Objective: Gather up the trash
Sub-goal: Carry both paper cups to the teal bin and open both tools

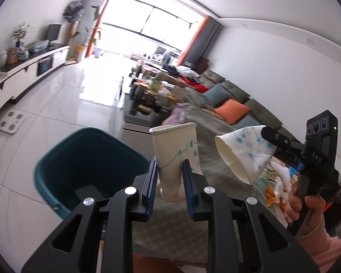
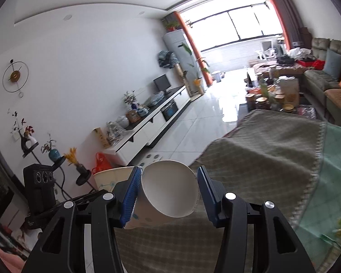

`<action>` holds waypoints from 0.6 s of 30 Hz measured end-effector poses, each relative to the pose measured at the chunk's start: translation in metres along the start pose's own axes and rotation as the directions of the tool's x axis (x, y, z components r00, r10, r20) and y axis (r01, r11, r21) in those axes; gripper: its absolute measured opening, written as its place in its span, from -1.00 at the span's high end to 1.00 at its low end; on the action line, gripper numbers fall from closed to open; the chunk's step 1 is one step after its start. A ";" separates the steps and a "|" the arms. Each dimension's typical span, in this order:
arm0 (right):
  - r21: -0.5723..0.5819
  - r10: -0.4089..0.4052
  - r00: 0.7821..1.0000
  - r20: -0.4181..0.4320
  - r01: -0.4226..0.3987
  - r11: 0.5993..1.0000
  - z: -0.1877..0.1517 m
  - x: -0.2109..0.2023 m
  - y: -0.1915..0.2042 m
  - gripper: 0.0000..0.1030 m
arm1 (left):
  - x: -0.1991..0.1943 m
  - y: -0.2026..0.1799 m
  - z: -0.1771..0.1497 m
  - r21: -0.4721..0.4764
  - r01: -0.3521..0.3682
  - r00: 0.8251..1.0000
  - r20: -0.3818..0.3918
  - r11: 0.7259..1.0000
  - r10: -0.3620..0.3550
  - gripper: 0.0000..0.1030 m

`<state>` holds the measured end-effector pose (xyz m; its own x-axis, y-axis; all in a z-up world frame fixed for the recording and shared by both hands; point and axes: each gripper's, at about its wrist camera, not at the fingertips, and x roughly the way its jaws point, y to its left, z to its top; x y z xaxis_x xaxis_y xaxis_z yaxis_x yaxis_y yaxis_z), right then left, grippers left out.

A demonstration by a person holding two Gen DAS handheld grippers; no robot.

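Note:
My left gripper (image 1: 170, 179) is shut on a squashed white paper cup with blue dots (image 1: 176, 147), held upright, mouth up. Just left of it and lower stands a teal bin (image 1: 86, 159), open at the top with something dark at its bottom. My right gripper (image 2: 169, 187) is shut on a second dotted paper cup (image 2: 170, 188), tipped so its open mouth faces forward. In the left wrist view that second cup (image 1: 243, 150) hangs to the right of the first, in the right gripper (image 1: 264, 146), which a hand (image 1: 307, 204) grips. The first cup's rim (image 2: 111, 178) shows left of the right gripper.
A table under a grey-green checked cloth (image 2: 261, 159) lies below and right of both grippers, with snack wrappers (image 1: 277, 182) on it. Beyond are a cluttered coffee table (image 1: 152, 95), a sofa with cushions (image 1: 229, 104), a white TV cabinet (image 1: 29, 68) and shiny tiled floor (image 1: 63, 104).

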<state>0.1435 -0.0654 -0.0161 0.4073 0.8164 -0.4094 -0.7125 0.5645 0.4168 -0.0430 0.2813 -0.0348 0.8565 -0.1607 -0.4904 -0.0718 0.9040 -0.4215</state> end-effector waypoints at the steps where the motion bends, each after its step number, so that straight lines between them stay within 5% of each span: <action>1: -0.004 0.013 1.000 -0.012 -0.013 1.000 0.001 0.009 0.004 0.00 | -0.001 0.004 0.000 -0.003 -0.011 1.000 0.001 1.000 0.011 0.55; 18: -0.040 0.067 0.987 -0.143 -0.073 0.997 0.001 0.094 0.043 0.00 | 0.006 0.061 -0.002 -0.074 -0.197 0.979 -0.061 0.978 0.193 0.55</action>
<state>0.1518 0.0358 -0.0362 0.2728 0.8263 -0.4928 -0.7624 0.4981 0.4131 -0.0429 0.3352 -0.0650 0.7940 -0.0069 -0.6079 -0.2769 0.8861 -0.3717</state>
